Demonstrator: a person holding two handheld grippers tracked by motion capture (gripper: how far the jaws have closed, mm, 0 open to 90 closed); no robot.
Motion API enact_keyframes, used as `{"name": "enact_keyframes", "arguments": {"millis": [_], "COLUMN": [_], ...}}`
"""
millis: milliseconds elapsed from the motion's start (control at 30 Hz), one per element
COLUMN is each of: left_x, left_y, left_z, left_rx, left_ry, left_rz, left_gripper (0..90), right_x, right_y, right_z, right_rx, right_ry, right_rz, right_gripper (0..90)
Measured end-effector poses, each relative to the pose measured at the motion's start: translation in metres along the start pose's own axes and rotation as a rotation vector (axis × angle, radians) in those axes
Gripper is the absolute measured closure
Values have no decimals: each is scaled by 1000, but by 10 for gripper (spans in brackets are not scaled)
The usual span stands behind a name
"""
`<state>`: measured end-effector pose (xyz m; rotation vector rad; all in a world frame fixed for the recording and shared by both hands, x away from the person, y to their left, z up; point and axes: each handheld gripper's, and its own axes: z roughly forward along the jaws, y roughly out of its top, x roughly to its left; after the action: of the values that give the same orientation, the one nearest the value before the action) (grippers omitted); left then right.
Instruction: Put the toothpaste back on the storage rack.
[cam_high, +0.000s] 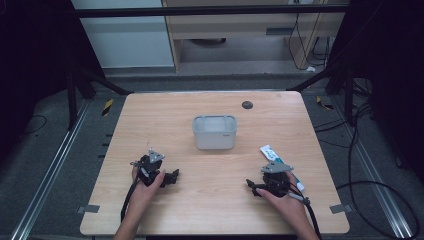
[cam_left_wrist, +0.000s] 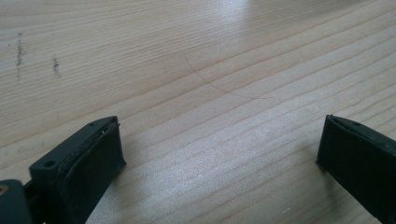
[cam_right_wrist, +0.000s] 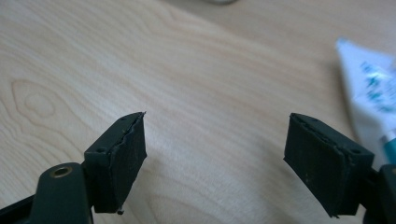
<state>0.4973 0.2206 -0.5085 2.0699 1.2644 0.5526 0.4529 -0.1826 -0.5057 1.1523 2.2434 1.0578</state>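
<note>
A white and teal tube (cam_high: 278, 159) lies on the wooden table (cam_high: 210, 210) at the right, partly under my right gripper (cam_high: 264, 181). In the right gripper view that gripper (cam_right_wrist: 218, 135) is open over bare wood, and the tube (cam_right_wrist: 369, 93) lies blurred just beyond its right jaw. My left gripper (cam_high: 159, 172) rests at the front left of the table. In the left gripper view it (cam_left_wrist: 223, 140) stands open with only wood grain between its jaws. A grey-white plastic bin (cam_high: 215, 132) stands at the table's middle, apart from both grippers.
A small dark disc (cam_high: 247, 104) sits on the table behind the bin. Cables (cam_high: 360, 185) run over the grey floor at the right. Metal rails (cam_high: 50, 170) flank the table, and a wooden desk (cam_high: 240, 30) stands beyond its far edge.
</note>
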Motion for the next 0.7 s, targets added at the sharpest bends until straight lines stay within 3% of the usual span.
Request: {"name": "enact_keyframes", "arguments": {"millis": [233,533,700], "left_x": [0,0,0], "left_y": [0,0,0], "left_z": [0,0,0], "left_rx": [0,0,0], "left_ry": [2,3,3], "left_rz": [-3,-3,-3], "left_gripper": [0,0,0], "right_x": [3,-5,-20], "right_y": [22,46,52], "right_z": [-15,-37,-49], "right_rx": [-7,81,157], "right_ry": [-47,-94,-101], "right_rz": [-61,-146,-136], "right_gripper": [226,298,305]}}
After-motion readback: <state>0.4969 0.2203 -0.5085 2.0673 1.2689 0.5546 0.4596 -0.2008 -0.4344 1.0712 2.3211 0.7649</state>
